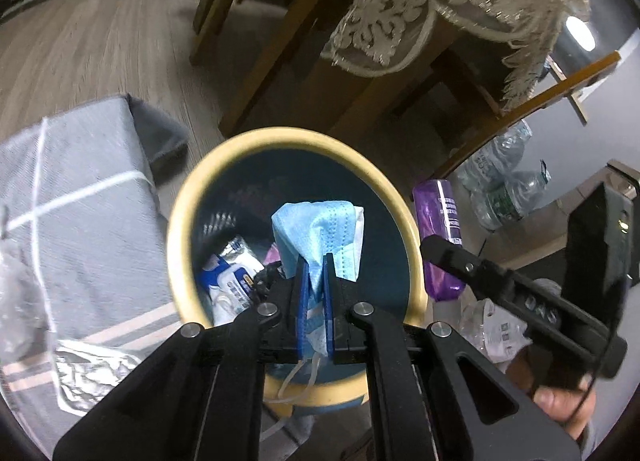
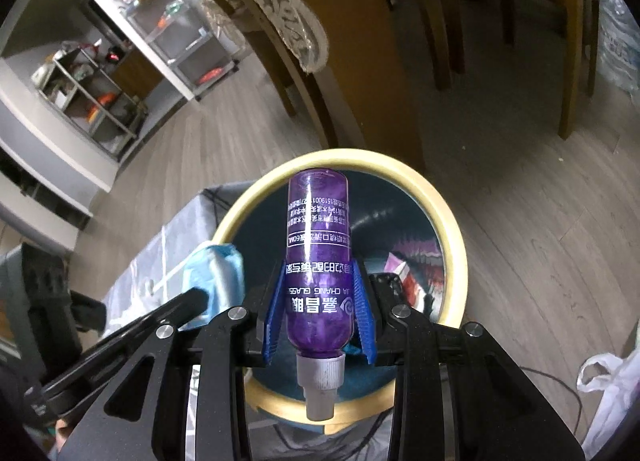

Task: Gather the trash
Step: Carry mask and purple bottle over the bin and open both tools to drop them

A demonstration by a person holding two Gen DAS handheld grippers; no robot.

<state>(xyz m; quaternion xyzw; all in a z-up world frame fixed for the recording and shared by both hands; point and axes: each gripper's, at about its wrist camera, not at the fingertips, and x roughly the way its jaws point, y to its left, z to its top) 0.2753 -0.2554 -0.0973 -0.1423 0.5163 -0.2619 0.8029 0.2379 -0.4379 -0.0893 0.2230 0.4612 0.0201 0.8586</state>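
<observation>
Left wrist view: left gripper (image 1: pixel 316 277) has its jaws clamped on a blue face mask (image 1: pixel 316 229), held over the yellow-rimmed bin (image 1: pixel 180 221).

Right wrist view: right gripper (image 2: pixel 320 317) grips a purple spray bottle (image 2: pixel 318 245), nozzle toward the camera, above the same bin (image 2: pixel 456 229).

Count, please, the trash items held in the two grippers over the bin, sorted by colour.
Blue: 1, the face mask, pinched in the left gripper above the bin.
Purple: 1, the spray bottle, clamped in the right gripper with its cap toward the camera.
Total: 2
</observation>
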